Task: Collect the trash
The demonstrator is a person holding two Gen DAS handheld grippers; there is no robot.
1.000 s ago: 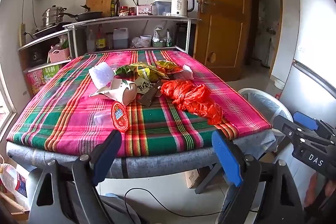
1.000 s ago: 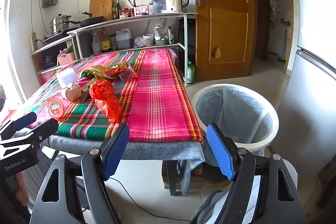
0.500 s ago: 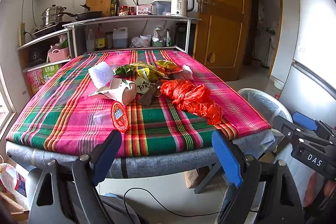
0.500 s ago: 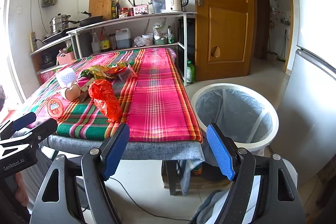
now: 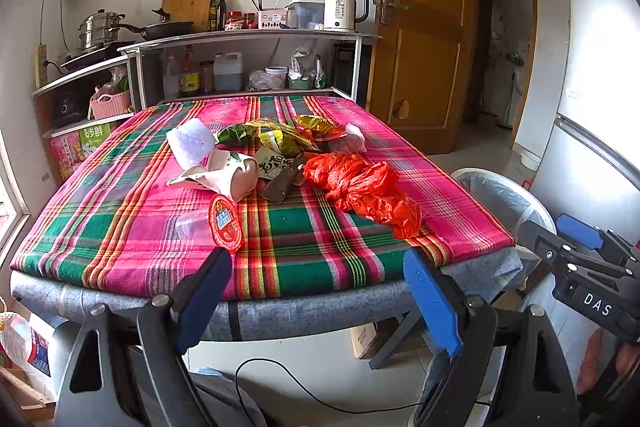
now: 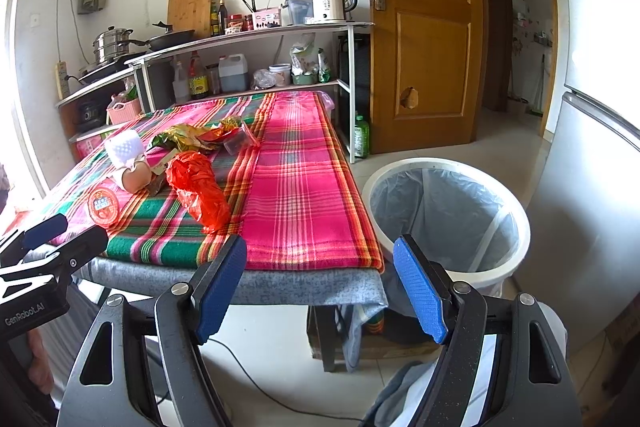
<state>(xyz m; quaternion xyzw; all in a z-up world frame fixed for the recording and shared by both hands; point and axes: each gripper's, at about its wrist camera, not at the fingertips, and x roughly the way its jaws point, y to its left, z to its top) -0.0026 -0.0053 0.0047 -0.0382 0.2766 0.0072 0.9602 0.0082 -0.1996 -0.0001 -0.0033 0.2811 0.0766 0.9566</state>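
Trash lies in a pile on the plaid-covered table point(image 5: 120, 211): a red plastic bag point(image 5: 362, 191), a clear cup with a red lid point(image 5: 224, 225), a white carton point(image 5: 224, 175), a white foam piece point(image 5: 191, 147) and several snack wrappers point(image 5: 276, 135). The red bag point(image 6: 198, 189) also shows in the right wrist view. A white bin point(image 6: 448, 215) with a clear liner stands on the floor right of the table. My left gripper point(image 5: 316, 295) is open and empty before the table's near edge. My right gripper point(image 6: 320, 283) is open and empty, between table corner and bin.
A metal shelf point(image 5: 248, 39) behind the table holds a kettle point(image 5: 342, 7), pots, bottles and a cutting board. A wooden door point(image 6: 424, 27) stands at the back right. A fridge point(image 6: 592, 155) is on the right. A cable point(image 5: 280, 383) lies on the floor.
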